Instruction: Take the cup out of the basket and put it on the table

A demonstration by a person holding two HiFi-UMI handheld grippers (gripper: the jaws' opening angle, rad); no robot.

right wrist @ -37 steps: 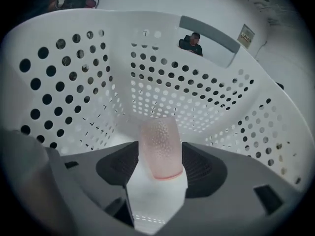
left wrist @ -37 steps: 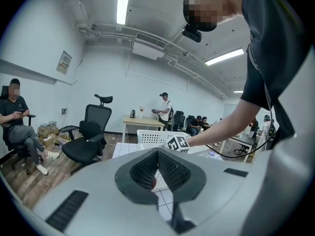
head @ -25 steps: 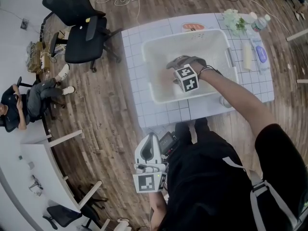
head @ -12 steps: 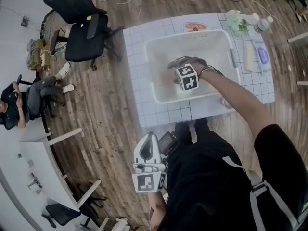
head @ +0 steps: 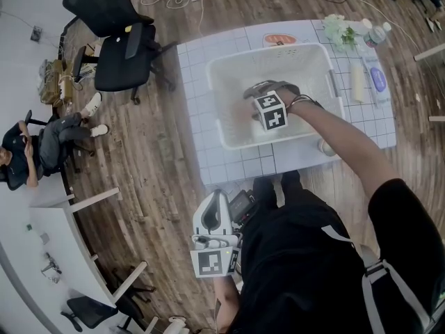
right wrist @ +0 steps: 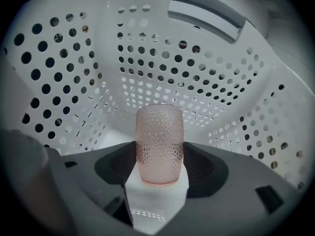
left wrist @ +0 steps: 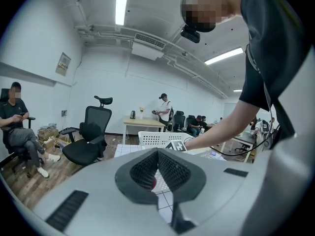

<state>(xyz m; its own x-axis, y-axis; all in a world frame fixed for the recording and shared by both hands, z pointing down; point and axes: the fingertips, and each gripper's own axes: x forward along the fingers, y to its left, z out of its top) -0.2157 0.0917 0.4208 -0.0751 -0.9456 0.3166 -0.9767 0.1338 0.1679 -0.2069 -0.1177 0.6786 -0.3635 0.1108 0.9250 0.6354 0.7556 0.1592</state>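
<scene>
Basket (head: 214,103), white & perforated, sits mid-table (head: 191,96) on a grid-pattern top. On the table to its R are a bottle (head: 375,32), a green-white bunch (head: 341,30) & a pale stick (head: 359,82), all outside the basket. An orange-marked item (head: 281,39) lies just behind the basket. A black chair (head: 115,40) stands on the floor L of the table, w/ a seated person (head: 35,148) further L. R tongs (right wrist: 158,167) are down inside the basket, so its walls ring them on every side. There's a grey handle (right wrist: 206,6) high on the far wall.

Cup (right wrist: 159,144) is pink, dimpled & see-through. It's inside the basket, clamped btwn the R tongs' dark pads. Its long axis runs along the tongs, far end pointing at the far wall. The near end sits on a white block of the tongs. Can't tell which end is the mouth.

L tongs (left wrist: 157,154) are low & well apart from the table, tips meeting, nothing gripped.

Hidden: in head view the hand (head: 290,99) & marker cube (head: 270,111) cover the cup. Can't make out whether it touches the basket floor. R gripper view doesn't show the basket's near wall.
</scene>
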